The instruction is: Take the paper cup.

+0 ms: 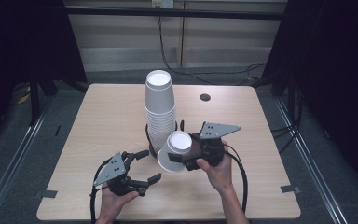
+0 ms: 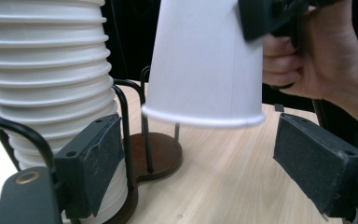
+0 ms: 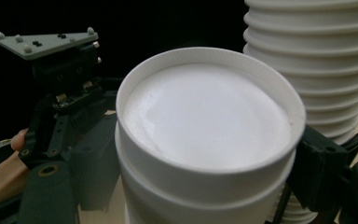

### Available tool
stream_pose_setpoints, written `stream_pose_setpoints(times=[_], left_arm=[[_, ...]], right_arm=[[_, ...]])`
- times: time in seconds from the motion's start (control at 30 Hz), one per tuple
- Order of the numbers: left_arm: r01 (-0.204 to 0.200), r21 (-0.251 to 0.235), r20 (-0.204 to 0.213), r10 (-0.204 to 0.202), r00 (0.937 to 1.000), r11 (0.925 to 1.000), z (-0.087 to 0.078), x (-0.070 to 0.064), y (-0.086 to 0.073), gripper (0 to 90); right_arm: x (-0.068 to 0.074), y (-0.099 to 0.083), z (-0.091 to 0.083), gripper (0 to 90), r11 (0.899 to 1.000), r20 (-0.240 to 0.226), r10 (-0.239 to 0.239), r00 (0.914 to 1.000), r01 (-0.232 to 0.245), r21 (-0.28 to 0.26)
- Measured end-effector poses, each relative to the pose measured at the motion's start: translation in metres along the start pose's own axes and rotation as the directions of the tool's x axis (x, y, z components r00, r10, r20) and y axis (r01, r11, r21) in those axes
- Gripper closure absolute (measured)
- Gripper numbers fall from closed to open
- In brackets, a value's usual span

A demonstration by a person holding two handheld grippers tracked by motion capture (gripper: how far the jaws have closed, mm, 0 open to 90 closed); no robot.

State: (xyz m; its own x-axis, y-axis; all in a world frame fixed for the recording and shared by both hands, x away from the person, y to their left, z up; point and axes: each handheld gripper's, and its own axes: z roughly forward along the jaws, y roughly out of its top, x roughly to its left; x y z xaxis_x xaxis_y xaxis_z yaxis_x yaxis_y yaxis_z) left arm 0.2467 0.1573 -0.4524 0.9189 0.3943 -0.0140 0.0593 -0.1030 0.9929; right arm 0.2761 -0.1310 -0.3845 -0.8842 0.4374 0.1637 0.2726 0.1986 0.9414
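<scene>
paper cup (image 1: 175, 151): upside down, axis tilted | right gripper (image 1: 186, 158): jaws pinching it | left gripper (image 1: 145, 167): jaws spread

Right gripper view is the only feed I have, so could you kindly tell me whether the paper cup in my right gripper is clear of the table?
Observer: Yes; the left gripper view shows the paper cup upside down, its rim hanging above the table.
Operator: Thank you. Is the left gripper ready to take it?
Observer: The left gripper is open, its jaws spread near the cup's rim, apart from it.
Operator: What stands nearest the cup?
Observer: The cup holder's brown base, next to the stack of cups.
</scene>
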Motion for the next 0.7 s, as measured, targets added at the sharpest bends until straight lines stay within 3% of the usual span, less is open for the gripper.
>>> stream_pose_setpoints(times=[0.57,0.7], left_arm=[[0.009,0.020,0.068,-0.010,0.9976,0.9998,0.019,-0.006,-0.008,15.4],[-0.003,0.019,0.084,0.002,0.9965,0.9998,0.024,-0.008,-0.010,11.4]], right_arm=[[0.010,-0.020,0.007,22.2,1.000,-0.066,0.003,0.9978,-0.004,-0.003],[0.012,-0.022,0.012,22.4,1.000,-0.088,0.006,0.9961,-0.006,0.002]])
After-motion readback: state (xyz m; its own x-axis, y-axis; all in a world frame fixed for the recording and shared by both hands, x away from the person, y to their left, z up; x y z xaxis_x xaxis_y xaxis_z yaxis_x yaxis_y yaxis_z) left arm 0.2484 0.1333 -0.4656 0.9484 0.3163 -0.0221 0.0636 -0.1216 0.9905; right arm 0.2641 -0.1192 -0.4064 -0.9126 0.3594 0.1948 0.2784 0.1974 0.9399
